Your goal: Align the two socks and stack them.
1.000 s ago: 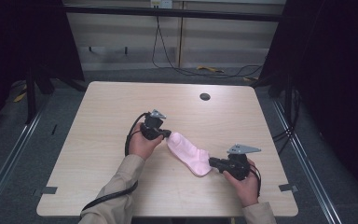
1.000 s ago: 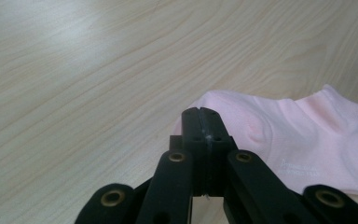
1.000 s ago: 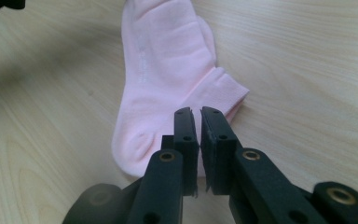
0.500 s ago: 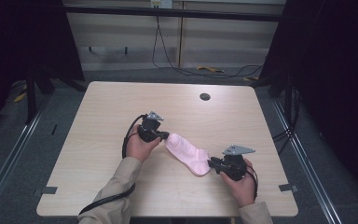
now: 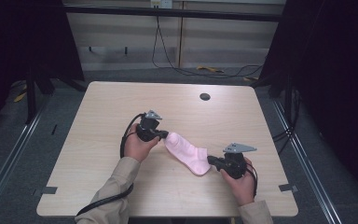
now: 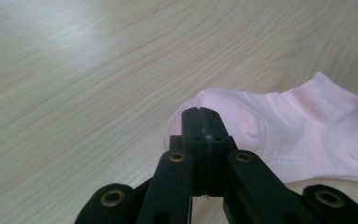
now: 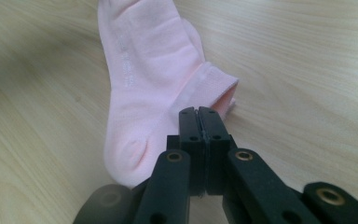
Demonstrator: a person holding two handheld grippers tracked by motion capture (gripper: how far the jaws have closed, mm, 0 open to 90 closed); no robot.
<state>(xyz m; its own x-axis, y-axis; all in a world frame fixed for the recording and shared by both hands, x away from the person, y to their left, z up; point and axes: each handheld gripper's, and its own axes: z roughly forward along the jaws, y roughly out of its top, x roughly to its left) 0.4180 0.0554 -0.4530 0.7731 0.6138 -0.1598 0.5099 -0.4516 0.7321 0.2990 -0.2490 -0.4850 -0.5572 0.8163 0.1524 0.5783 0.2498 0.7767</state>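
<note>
Two forearms reach in over the table; the left gripper [image 5: 167,135] points right, the right gripper [image 5: 210,160] points left, each with jaws pressed together, low near the surface.

sock [image 5: 186,151] pale pink, plain, faint white lettering; grippers' jaws black; table [image 5: 98,140] light wood grain; sleeve [image 5: 114,196] tan.

A light wood-grain tabletop [image 5: 98,116] with rounded corners stands on a grey floor [image 5: 32,154]. Near its far edge sits a small round dark hole [image 5: 205,97]. Behind it, cables [image 5: 177,70] trail across the floor below a pale wall [image 5: 121,32], and a yellow object [image 5: 209,69] lies among them.
</note>
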